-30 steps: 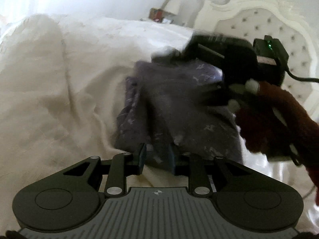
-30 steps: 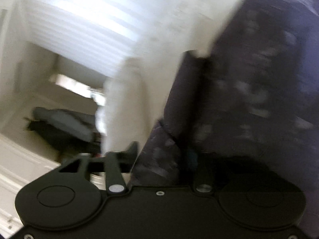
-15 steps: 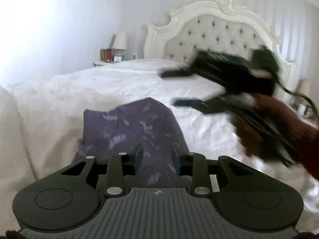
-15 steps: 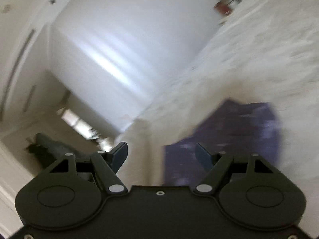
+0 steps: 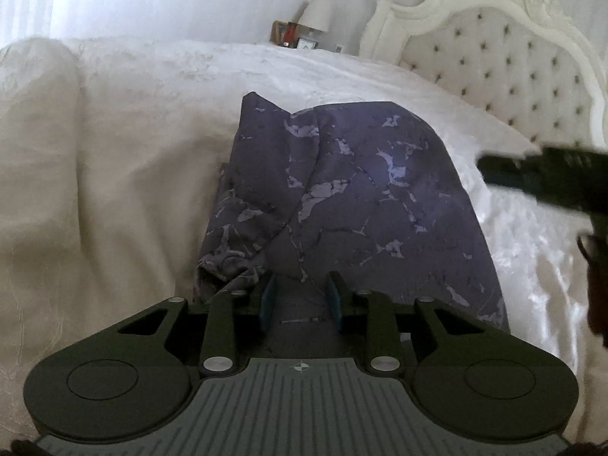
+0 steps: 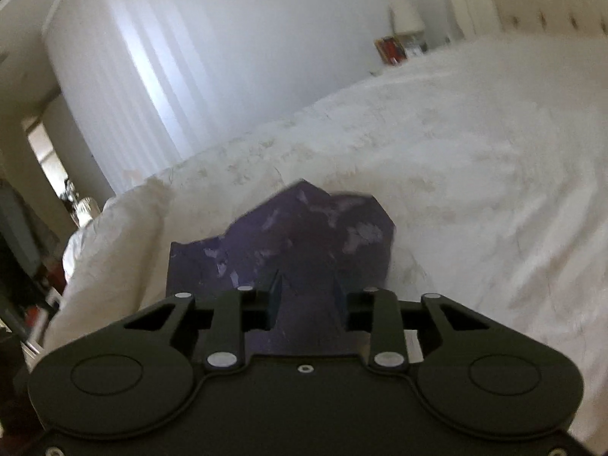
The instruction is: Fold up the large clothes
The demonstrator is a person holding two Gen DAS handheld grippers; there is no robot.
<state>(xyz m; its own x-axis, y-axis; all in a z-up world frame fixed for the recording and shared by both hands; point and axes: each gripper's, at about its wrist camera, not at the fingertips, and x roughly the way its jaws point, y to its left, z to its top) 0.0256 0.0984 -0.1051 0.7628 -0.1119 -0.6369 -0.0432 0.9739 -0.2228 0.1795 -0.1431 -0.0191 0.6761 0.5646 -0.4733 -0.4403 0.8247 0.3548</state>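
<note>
The garment (image 5: 364, 205), a purple marbled cloth, lies part-folded on the white bed (image 5: 125, 159), just ahead of both sets of fingers and running under them. A loose flap hangs out on the side of the left finger in the left wrist view; the rest forms a fairly flat panel.

The left gripper (image 5: 300, 296) has its jaws narrowly parted over the near edge of the cloth. Fabric shows between the fingers, but whether the pads press on it cannot be told from this view.

The right gripper (image 6: 307, 296) has just been closing; its jaws now stand part open with the garment's near edge between and under them. Contact of the pads with the cloth cannot be confirmed. In the left wrist view this gripper is only a dark blur to the right of the fingers.

Judgement: the step in hand is taking hold of the near edge for a further fold. To do it well, both grippers should take all layers at matching points along that edge, lift evenly, and carry it toward the far edge. The loose flap should be tucked in first, or it is likely to spoil the fold. A single-layer pinch would risk pulling the stack open.
</note>
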